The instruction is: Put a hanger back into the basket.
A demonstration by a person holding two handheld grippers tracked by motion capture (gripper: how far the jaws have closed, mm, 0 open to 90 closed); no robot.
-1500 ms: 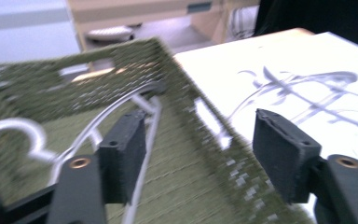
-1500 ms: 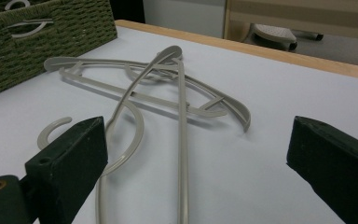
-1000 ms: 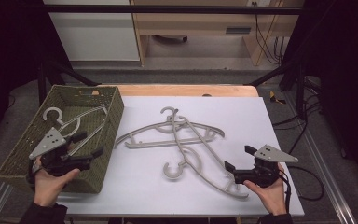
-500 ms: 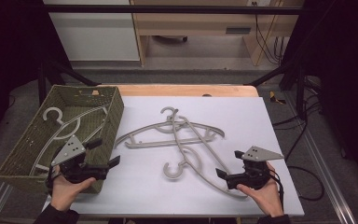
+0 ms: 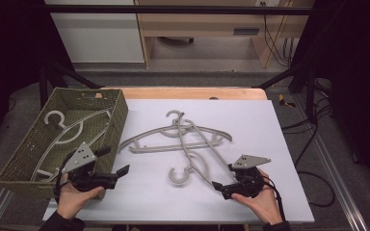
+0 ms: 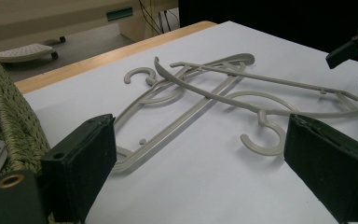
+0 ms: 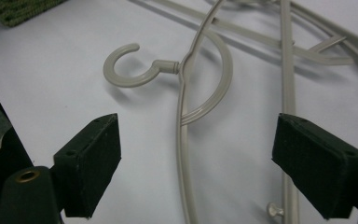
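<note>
Three grey plastic hangers [image 5: 183, 139] lie crossed in a pile on the white table top [image 5: 250, 120]. Beside the basket's near corner, my left gripper [image 5: 113, 161] is open and points right at the pile [image 6: 205, 93], holding nothing [image 6: 200, 140]. My right gripper [image 5: 224, 178] is at the near end of the pile, pointing left. Its jaws [image 7: 196, 140] have just been closing, and one thin hanger arm [image 7: 184, 177] runs between them without touching either pad. That hanger's hook [image 7: 126, 70] lies just ahead.
A green woven basket [image 5: 120, 108] on the left of the table holds more grey hangers [image 5: 62, 130]. Its wall [image 6: 9, 126] is close beside my left jaw. A wooden strip [image 5: 192, 92] edges the far side. Cables trail to the right.
My left gripper has moved right, from over the basket to its near corner by the white surface. My right gripper has moved left and lower, over the end of the hanger pile.
</note>
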